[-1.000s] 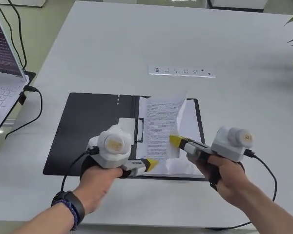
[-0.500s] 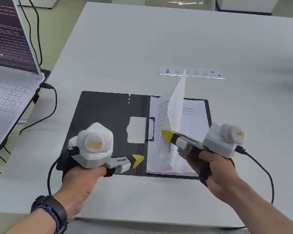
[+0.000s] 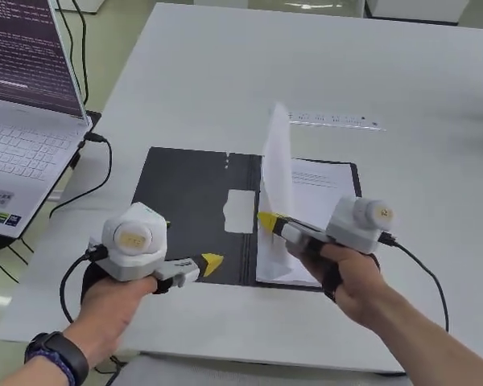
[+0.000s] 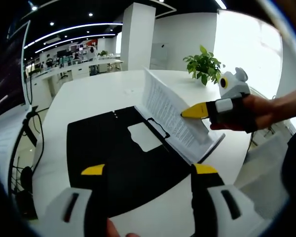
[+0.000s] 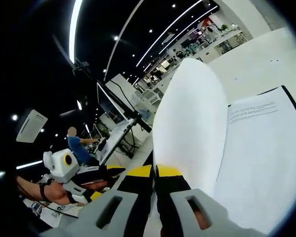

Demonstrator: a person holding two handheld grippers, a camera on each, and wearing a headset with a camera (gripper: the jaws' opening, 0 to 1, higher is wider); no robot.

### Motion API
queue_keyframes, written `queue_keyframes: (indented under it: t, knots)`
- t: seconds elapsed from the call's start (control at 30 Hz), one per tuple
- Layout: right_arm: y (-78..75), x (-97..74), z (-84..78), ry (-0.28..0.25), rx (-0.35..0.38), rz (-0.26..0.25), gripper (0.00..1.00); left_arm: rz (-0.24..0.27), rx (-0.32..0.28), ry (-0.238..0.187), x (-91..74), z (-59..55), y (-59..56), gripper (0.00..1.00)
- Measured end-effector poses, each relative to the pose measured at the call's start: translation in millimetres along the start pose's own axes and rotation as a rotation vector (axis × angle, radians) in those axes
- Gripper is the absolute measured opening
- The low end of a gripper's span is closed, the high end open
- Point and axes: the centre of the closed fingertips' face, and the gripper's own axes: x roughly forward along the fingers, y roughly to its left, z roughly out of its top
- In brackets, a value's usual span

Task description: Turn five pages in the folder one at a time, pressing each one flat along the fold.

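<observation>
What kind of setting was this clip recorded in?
Probably an open-plan office or lab: a large white table with a laptop beside it, a potted plant, and rows of desks under ceiling lights behind.

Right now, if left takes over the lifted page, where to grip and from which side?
Grip the lifted page on its raised free edge, beyond where the right gripper pinches it. The sheet stands nearly upright from the fold, so the open left gripper should probably come in over the black cover, jaws straddling that edge.
</observation>
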Motion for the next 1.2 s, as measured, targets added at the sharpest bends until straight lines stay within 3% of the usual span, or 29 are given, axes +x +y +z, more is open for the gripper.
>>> queue_keyframes:
  t: [0.33, 0.8, 1.2]
  knots:
    - [10.6, 18.6, -10.8, 0.033, -0.002, 0.016, 0.00, 0.021, -0.017, -0.004, -18.3, -7.6, 13.8, 0.68]
    - [16.4, 47.1, -31.9, 0.100, 0.003, 0.018, 0.00, 0.036, -0.048, 0.002, -32.6, -22.9, 24.5, 0.67]
    - [25.9, 79.1, -56.3, 0.163, 0.009, 0.032, 0.01, 0.039, -0.077, -0.023, -33.8, -20.6, 26.5, 0.67]
